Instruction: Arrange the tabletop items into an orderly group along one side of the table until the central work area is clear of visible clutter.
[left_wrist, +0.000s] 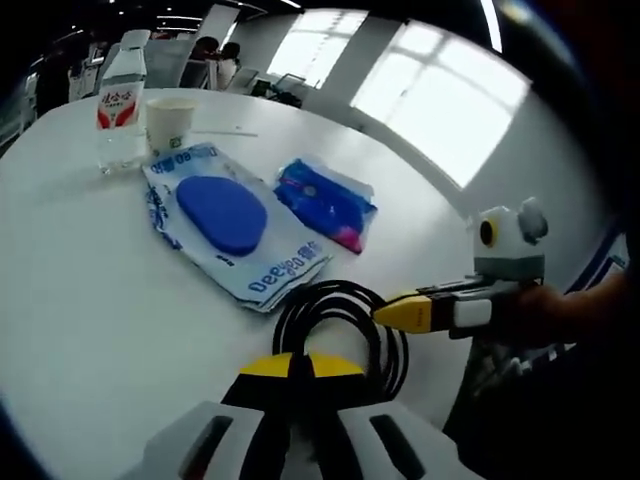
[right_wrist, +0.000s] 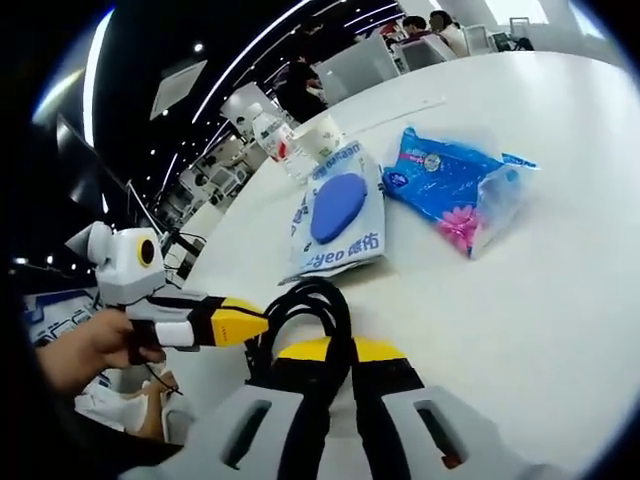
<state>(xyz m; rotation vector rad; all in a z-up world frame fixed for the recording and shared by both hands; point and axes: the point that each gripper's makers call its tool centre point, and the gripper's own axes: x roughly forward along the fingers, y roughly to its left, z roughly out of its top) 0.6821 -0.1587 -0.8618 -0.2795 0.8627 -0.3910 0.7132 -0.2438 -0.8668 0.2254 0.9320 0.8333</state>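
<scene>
Gripping a coiled black cable (left_wrist: 340, 320) (right_wrist: 310, 310) near the white tabletop (left_wrist: 90, 300) (right_wrist: 580, 260) edge: left gripper (left_wrist: 292, 372) (right_wrist: 255, 323) and right gripper (right_wrist: 332, 352) (left_wrist: 385, 312), each with yellow-tipped jaws closed on a loop. Beyond the cable, white pouch with blue oval pad (left_wrist: 225, 215) (right_wrist: 340, 210); just beside it, blue tissue pack (left_wrist: 325, 200) (right_wrist: 455, 185). Farther off, paper cup (left_wrist: 170, 120) (right_wrist: 322, 135) next to water bottle (left_wrist: 120, 95) (right_wrist: 272, 135).
</scene>
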